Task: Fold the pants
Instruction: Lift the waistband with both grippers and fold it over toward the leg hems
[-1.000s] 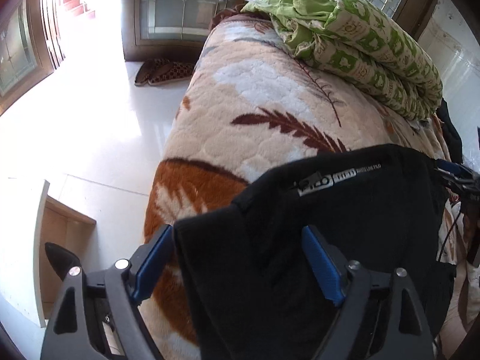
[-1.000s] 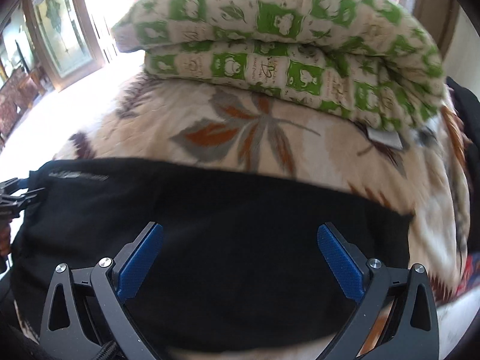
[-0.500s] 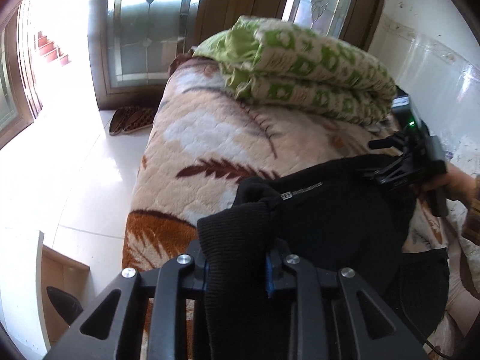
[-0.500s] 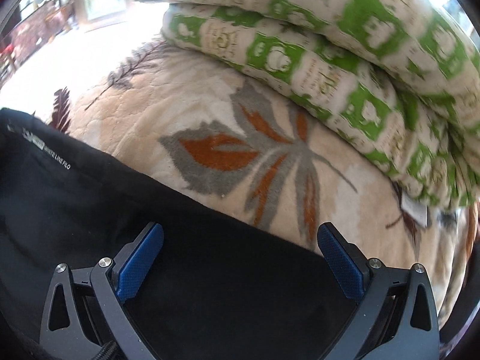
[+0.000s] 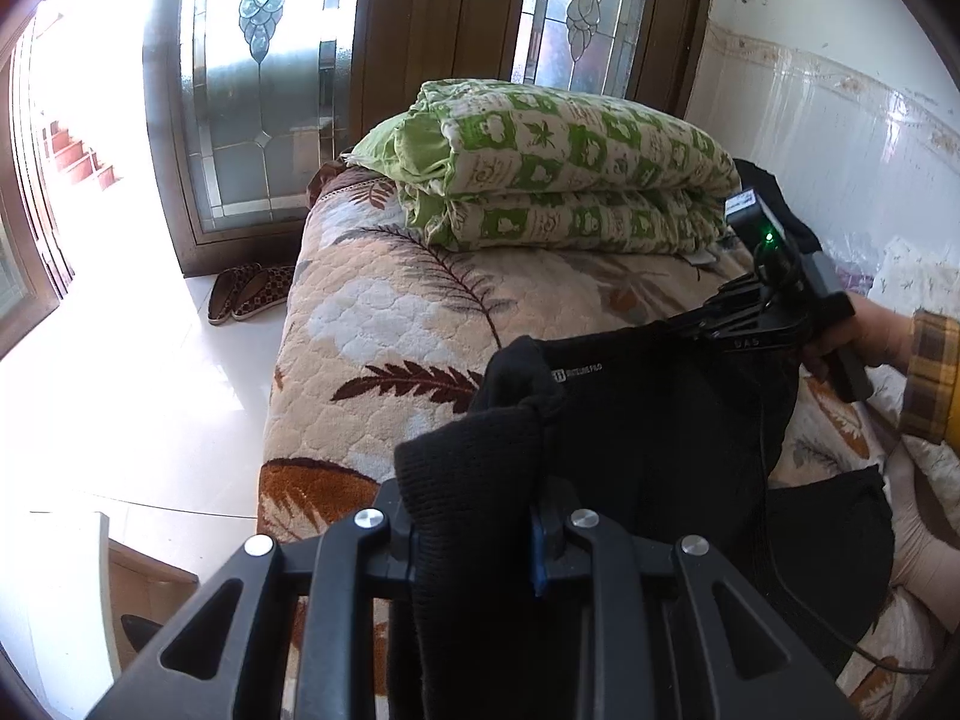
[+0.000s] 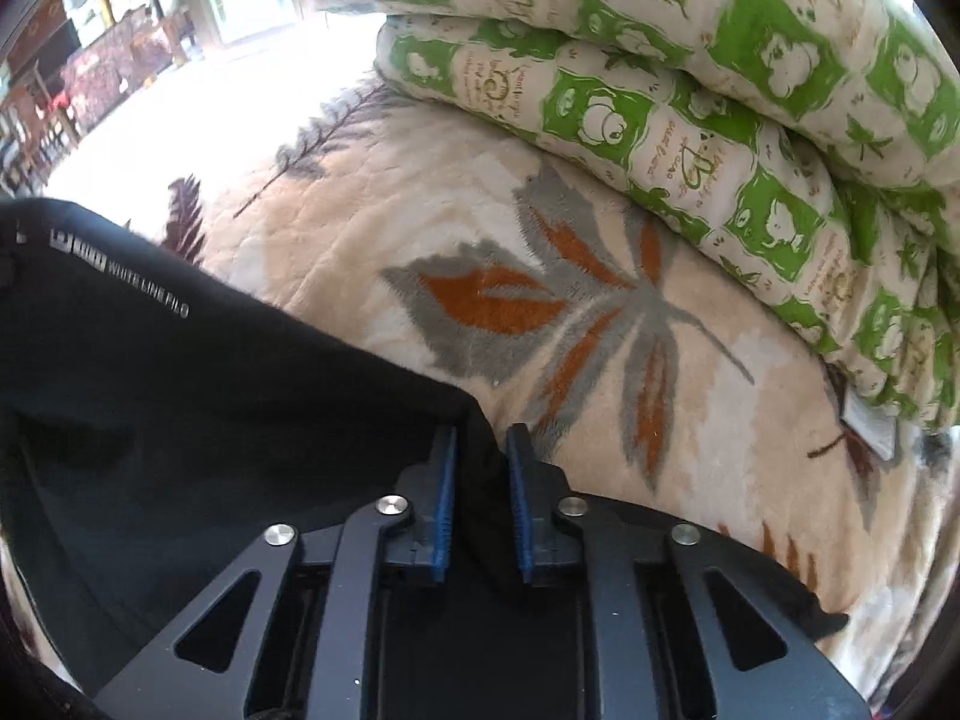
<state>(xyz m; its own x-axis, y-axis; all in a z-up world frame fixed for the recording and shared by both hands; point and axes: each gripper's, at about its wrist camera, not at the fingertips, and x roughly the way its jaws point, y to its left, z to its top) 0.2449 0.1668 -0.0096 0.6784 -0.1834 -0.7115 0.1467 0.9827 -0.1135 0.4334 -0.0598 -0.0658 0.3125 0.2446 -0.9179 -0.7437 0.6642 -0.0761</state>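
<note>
Black pants (image 5: 660, 420) with a small white printed label lie across a leaf-patterned bed cover (image 5: 384, 324). My left gripper (image 5: 474, 516) is shut on a bunched edge of the pants at their left end. My right gripper (image 6: 480, 480) is shut on the pants' far corner (image 6: 474, 420); the pants (image 6: 210, 396) spread to its left. The right gripper (image 5: 714, 318) also shows in the left wrist view, held by a hand at the pants' right end.
A folded green and white quilt (image 5: 564, 180) lies at the head of the bed, also in the right wrist view (image 6: 720, 90). Slippers (image 5: 246, 294) sit on the white floor left of the bed. Glass doors (image 5: 270, 78) stand behind. A tiled wall (image 5: 840, 120) is right.
Both grippers went from open to shut on the pants: the left closed first, then the right. The left end of the pants is bunched and lifted.
</note>
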